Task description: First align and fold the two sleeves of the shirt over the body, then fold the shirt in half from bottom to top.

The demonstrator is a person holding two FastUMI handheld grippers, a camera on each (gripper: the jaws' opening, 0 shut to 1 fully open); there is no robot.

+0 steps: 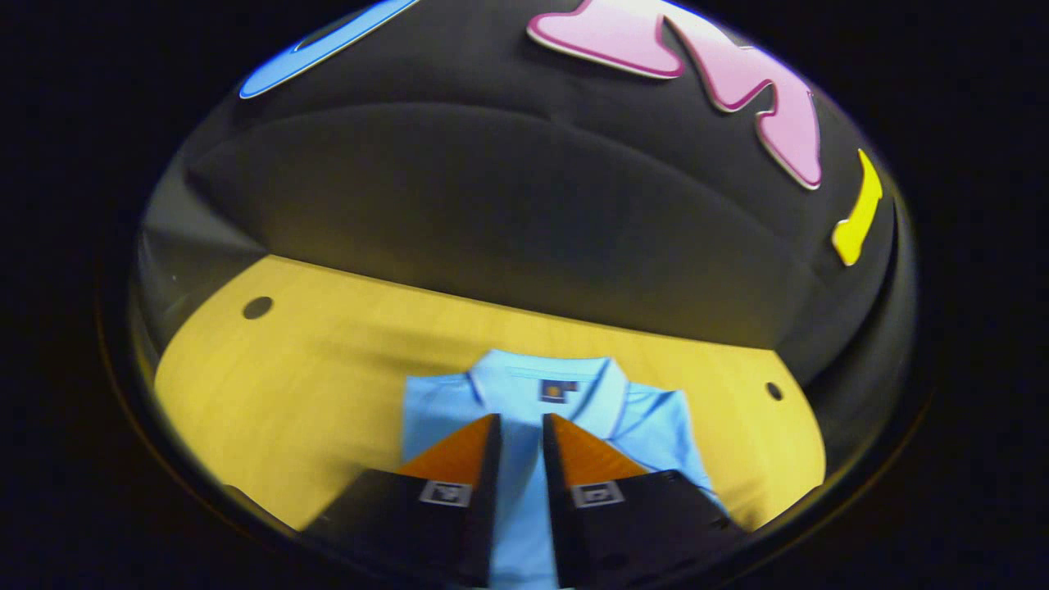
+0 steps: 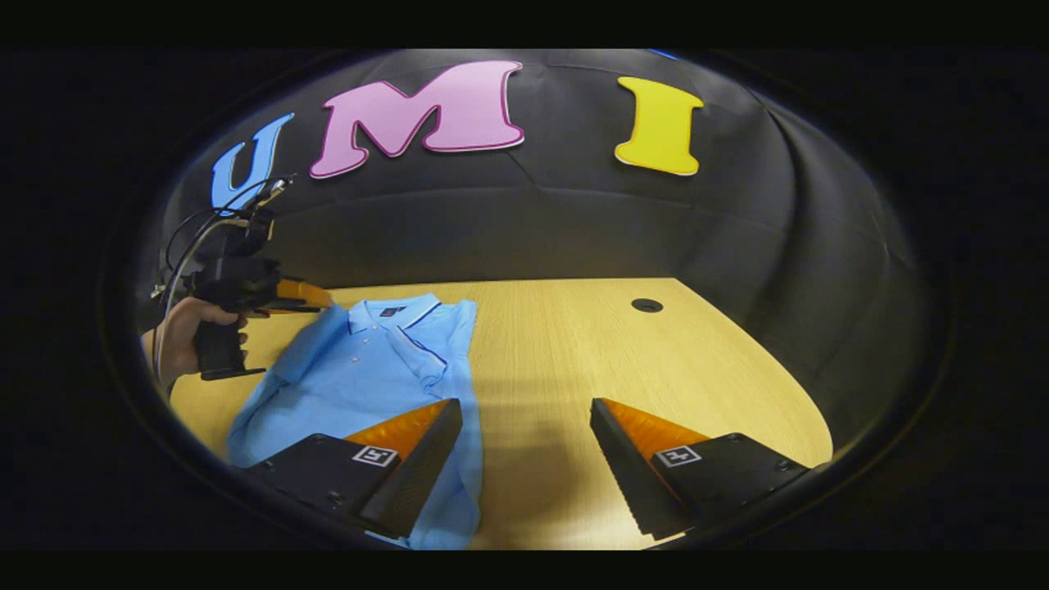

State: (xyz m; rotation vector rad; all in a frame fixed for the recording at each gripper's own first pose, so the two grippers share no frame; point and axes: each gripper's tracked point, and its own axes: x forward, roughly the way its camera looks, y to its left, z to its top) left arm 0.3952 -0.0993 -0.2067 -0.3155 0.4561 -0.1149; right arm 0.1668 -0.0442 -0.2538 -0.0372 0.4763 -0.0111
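Observation:
A light blue polo shirt lies flat on the wooden table, collar toward the back wall. One sleeve with dark trim lies folded over its body. My right gripper stands open above the table just right of the shirt's lower part, one finger over the fabric. My left gripper, held in a hand, hovers above the shirt's left shoulder. In the left gripper view its fingers stand a narrow gap apart over the shirt below the collar, with nothing between them.
Round cable holes sit in the tabletop. Black cloth walls close in behind the table. Bare wood stretches to the right of the shirt.

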